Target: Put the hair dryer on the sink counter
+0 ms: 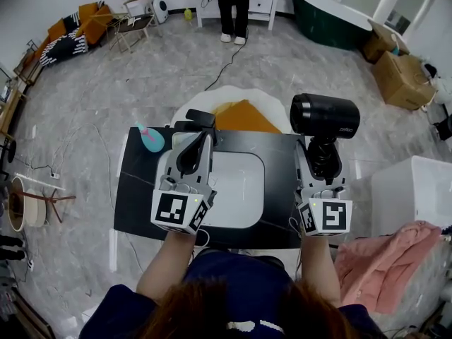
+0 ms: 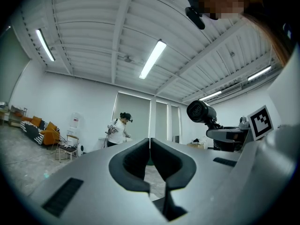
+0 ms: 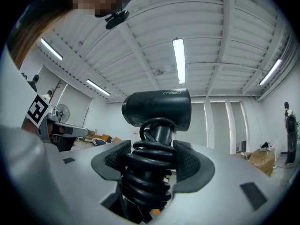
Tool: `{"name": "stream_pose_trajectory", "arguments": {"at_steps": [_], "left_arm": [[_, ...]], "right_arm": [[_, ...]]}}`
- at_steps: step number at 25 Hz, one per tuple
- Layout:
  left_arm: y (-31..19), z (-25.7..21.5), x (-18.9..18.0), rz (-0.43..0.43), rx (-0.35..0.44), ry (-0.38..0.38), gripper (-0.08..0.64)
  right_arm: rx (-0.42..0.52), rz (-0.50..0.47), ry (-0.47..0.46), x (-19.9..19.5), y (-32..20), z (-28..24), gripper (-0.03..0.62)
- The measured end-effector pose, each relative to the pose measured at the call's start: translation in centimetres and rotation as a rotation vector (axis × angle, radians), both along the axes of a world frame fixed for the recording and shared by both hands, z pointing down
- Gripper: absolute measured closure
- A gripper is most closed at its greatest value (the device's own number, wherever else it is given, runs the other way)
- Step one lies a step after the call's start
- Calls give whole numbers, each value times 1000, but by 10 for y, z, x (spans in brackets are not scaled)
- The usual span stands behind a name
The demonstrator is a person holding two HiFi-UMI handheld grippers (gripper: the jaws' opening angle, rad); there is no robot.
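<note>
A black hair dryer (image 1: 325, 116) with its cord coiled round the handle stands upright in my right gripper (image 1: 323, 157), above the right end of the black sink counter (image 1: 138, 182). In the right gripper view the pads press on the coiled handle of the dryer (image 3: 159, 108), so my right gripper (image 3: 153, 156) is shut on it. My left gripper (image 1: 194, 150) hovers over the counter's left half beside the white basin (image 1: 240, 189). Its jaws meet at the tips with nothing between them, seen in the left gripper view (image 2: 150, 146), where the dryer (image 2: 200, 111) shows at the right.
A teal bottle-like thing (image 1: 150, 138) lies on the counter's back left corner, near a black faucet (image 1: 201, 119). A pink cloth (image 1: 385, 260) and white box (image 1: 417, 189) sit at the right. A person (image 1: 233, 6) stands far back, with a cable (image 1: 222, 66) along the floor.
</note>
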State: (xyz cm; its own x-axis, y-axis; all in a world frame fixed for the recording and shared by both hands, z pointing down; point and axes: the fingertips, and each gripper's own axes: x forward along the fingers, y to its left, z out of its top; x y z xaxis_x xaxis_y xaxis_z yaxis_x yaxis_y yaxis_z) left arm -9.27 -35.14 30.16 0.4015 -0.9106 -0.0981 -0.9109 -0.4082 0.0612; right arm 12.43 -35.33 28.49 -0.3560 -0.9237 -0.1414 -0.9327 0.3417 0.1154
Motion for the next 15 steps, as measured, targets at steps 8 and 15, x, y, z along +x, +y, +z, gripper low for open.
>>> {"name": "stream_pose_trajectory", "arguments": {"at_steps": [8,15], "left_arm": [[1,-2,-7,-14,7,-2,537],[4,-1,-9,-26,0,12,537]], "right_arm": [[2,13,-2,0,1,-2,298],[5,6,7,0,2,-1,298]]}}
